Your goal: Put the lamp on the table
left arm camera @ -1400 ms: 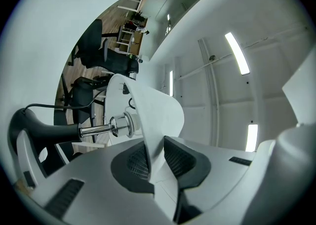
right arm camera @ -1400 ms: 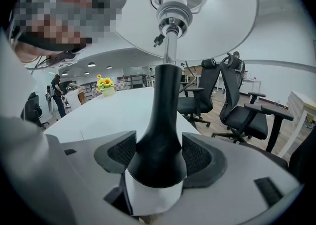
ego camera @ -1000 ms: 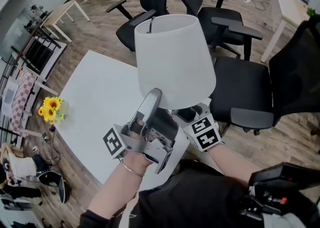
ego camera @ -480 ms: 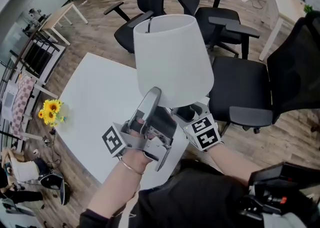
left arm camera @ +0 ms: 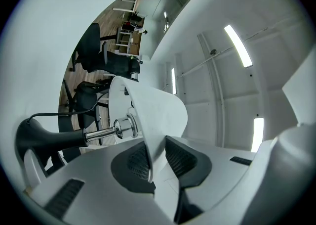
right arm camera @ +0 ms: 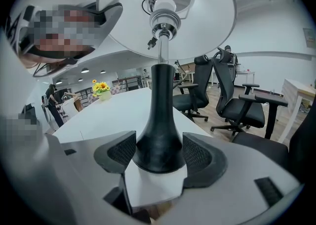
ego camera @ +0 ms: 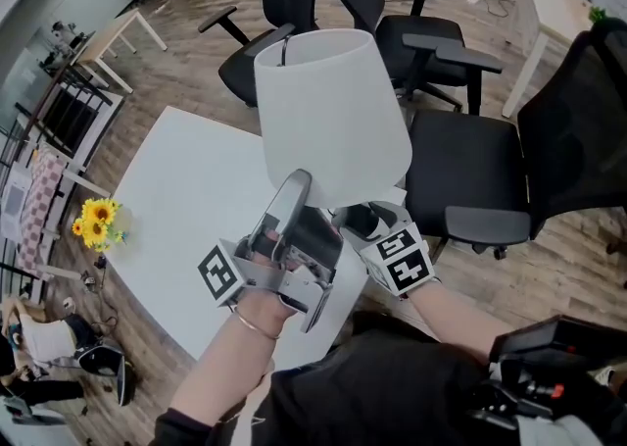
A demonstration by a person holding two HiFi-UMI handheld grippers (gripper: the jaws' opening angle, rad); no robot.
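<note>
**Lamp held above the white table, one gripper on the shade, one on the foot**

Wood flooring and black office chairs [ego camera: 460, 165] surround a white table [ego camera: 186, 199], which carries a small bunch of yellow flowers [ego camera: 95, 219] near its far left edge. Above the table's near right corner the lamp [ego camera: 328, 121] is held up in the air, clear of the tabletop, its white lampshade [left arm camera: 160, 112] tilted a little away from the person.

The left gripper [left arm camera: 154, 159] points upward and has the lower rim of the lampshade between its jaws. The gap is narrow, and the thin shade wall runs between the ribbed black pads [left arm camera: 132, 162], which close on it from both sides. These jaws have just been opening slightly, with the shade's edge between them all the while.

The right gripper [right arm camera: 159, 154] sits under the shade, angled downward. Its jaws stand moderately apart and clasp the flared black foot [right arm camera: 160, 140] of the lamp, both pads pressing against its sides. From there the stem rises straight up into the shade.
</note>
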